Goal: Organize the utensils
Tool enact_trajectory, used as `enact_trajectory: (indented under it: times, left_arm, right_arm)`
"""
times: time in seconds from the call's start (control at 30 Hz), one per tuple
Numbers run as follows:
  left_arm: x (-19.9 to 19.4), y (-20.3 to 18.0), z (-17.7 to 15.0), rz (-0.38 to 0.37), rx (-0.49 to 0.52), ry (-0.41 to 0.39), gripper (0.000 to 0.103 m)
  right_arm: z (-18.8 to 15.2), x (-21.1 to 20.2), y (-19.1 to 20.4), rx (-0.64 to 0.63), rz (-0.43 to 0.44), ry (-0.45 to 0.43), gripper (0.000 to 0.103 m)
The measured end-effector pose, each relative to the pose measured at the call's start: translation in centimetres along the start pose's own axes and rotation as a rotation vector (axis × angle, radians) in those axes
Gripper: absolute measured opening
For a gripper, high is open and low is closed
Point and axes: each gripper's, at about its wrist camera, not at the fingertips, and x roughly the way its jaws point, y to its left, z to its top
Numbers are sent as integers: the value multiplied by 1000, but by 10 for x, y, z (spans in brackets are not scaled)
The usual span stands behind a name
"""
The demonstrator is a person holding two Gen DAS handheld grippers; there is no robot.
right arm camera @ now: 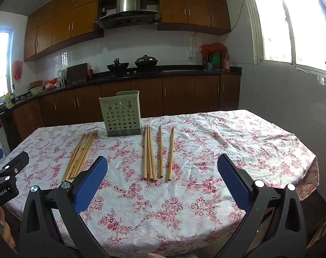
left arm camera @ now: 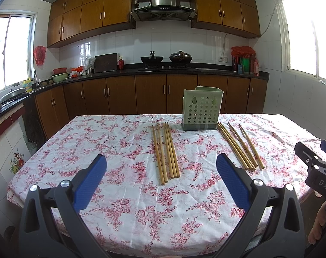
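Note:
A pale green perforated utensil holder [left arm camera: 202, 109] [right arm camera: 121, 114] stands upright near the far edge of the table. A left bundle of several wooden chopsticks [left arm camera: 165, 151] [right arm camera: 81, 154] lies flat left of the holder. A right group of several chopsticks [left arm camera: 240, 145] [right arm camera: 157, 151] lies flat on its right. My left gripper [left arm camera: 162, 172] is open and empty, above the near part of the table, short of the left bundle. My right gripper [right arm camera: 163, 172] is open and empty, short of the right group; it also shows in the left wrist view [left arm camera: 313, 161].
The table carries a white cloth with red flowers [left arm camera: 120, 146] [right arm camera: 238, 142]. Behind it run brown kitchen cabinets and a dark counter [left arm camera: 163, 69] with woks and bottles. Windows are on both sides. The table's right edge [right arm camera: 313, 167] drops off.

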Motion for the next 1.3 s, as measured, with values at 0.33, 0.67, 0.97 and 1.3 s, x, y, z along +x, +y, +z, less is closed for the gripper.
enact_trajectory:
  times: [0.33, 0.67, 0.97, 1.3]
  left_arm:
    - [0, 0, 0, 1, 1, 1, 99]
    - [3, 0, -3, 9, 1, 8, 99]
    - [50, 20, -8, 63, -23, 197, 99]
    - [146, 72, 8, 66, -111, 447, 94]
  right_arm:
    - [0, 1, 1, 0, 1, -1, 101]
    - [-1, 1, 0, 5, 4, 5, 101]
    - [-4, 48, -18, 32, 8, 150, 100]
    - [14, 165, -52, 134, 58, 410, 55]
